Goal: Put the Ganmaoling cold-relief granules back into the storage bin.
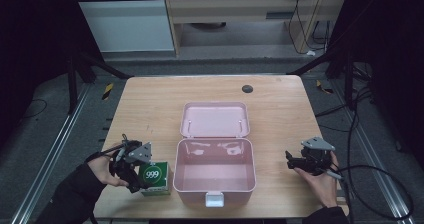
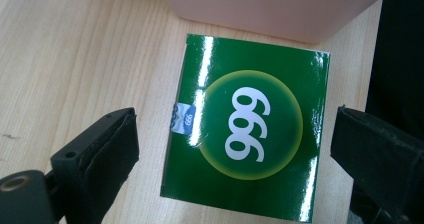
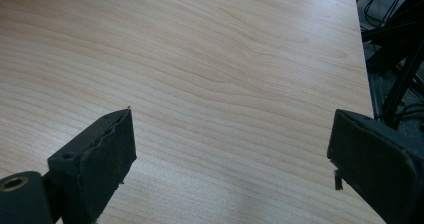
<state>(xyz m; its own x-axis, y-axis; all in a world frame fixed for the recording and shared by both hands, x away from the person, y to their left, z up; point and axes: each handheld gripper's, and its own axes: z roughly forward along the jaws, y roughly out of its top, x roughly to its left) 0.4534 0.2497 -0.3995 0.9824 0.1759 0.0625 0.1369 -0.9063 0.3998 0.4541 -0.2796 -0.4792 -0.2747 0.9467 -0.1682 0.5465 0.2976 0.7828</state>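
High view: at the near edge of the tabletop [image 1: 150, 99], toward its left corner, a small green box [image 1: 155, 179] is seen, touching or just beside the left wall of a pink case [image 1: 215, 176]. On its top face the white figures "999" are printed inside a yellow-rimmed green disc. The left gripper [image 1: 142, 181] is held over this box by a hand [image 1: 102, 169] in a dark sleeve, a grey three-cornered plate showing on top of it.

In the left gripper view the box [image 2: 247, 134] is shown as glossy card, square-cornered, with glare streaks across it; a small blue-and-white seal reading "999" is folded over one edge. The black jaws are spread wider than the box and stand on either side of it, apart from it, with nothing gripped. The matte pink wall of the case [image 2: 270, 6] lies just beyond the box.

The case is of smooth plastic with rounded corners; it lies open, a white latch at its near wall and its lid [image 1: 215, 119] laid back flat toward the far edge.

Near the right edge, the right gripper [image 1: 292, 161] is held by the other hand [image 1: 320, 179]. In the right gripper view its rough-padded jaws are wide apart over bare pale wood grain [image 3: 225, 74], holding nothing.

Close to the far edge a small dark round disc [image 1: 247, 88] is set in the wood.
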